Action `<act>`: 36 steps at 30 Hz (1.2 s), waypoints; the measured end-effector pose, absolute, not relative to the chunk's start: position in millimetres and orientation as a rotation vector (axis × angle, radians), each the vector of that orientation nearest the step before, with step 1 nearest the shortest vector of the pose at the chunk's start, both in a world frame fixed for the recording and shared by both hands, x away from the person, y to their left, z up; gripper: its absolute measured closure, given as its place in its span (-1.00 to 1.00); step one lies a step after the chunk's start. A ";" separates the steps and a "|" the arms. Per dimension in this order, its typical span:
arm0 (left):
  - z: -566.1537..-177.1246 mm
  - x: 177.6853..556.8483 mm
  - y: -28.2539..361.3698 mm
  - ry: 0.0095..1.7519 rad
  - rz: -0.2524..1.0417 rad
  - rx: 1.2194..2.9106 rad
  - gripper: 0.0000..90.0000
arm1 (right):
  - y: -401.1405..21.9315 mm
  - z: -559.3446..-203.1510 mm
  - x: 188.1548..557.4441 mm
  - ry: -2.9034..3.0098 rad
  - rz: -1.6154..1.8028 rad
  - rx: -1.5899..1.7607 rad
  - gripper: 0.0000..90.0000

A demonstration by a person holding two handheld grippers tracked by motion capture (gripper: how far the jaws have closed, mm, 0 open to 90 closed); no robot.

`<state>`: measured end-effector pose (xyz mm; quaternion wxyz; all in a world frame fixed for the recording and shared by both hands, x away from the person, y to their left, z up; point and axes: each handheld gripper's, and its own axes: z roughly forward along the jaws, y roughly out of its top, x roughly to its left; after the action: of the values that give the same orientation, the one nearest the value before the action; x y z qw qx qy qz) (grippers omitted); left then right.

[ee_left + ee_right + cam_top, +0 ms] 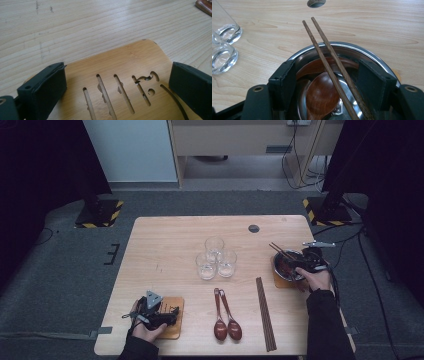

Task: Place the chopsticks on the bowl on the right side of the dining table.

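The pair of chopsticks [329, 62] is lying in the steel bowl [372, 56] at the right edge of the counter [165, 245], tips down among a wooden spoon [322, 96] and leaning out over the far rim. The right gripper [329, 82] is hovering at the near side of that bowl with its jaws standing fairly wide on either side of the chopsticks, not pressing them, so this pair seems to be delivered and let go. The bowl is sitting on a wooden coaster [280, 281].

Judging by what is lying about, the setting is about one place along. A second pair of chopsticks [265, 314] and two wooden spoons [226, 317] are waiting on the near part of the counter, and the bamboo coaster [130, 75] at the near left is carrying nothing yet. The left gripper [117, 87] is resting over that coaster, jaws wide apart and holding nothing.

Three drinking glasses [216, 257] are standing clustered mid-counter, touching or nearly so, between the two sides. They are sitting well clear of the bowl, but a reach from the right gripper toward the spoons could pass near them. A small round hole [254, 228] is showing in the counter farther back.
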<state>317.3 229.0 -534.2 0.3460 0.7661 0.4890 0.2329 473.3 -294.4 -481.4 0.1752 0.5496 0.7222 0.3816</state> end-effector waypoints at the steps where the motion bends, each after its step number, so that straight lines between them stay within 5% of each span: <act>1: -534.2 317.3 229.0 1.269 0.604 1.988 -0.99 | -294.4 -481.8 473.2 2.048 1.076 1.555 -0.30; 36: -534.2 317.3 229.0 1.269 0.604 1.988 -0.99 | -282.5 -483.2 467.8 2.194 1.069 1.480 -0.27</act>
<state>317.3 229.0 -534.2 0.3460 0.7661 0.4890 0.2328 467.8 -282.5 -483.2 0.1430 0.5132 0.7608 0.3705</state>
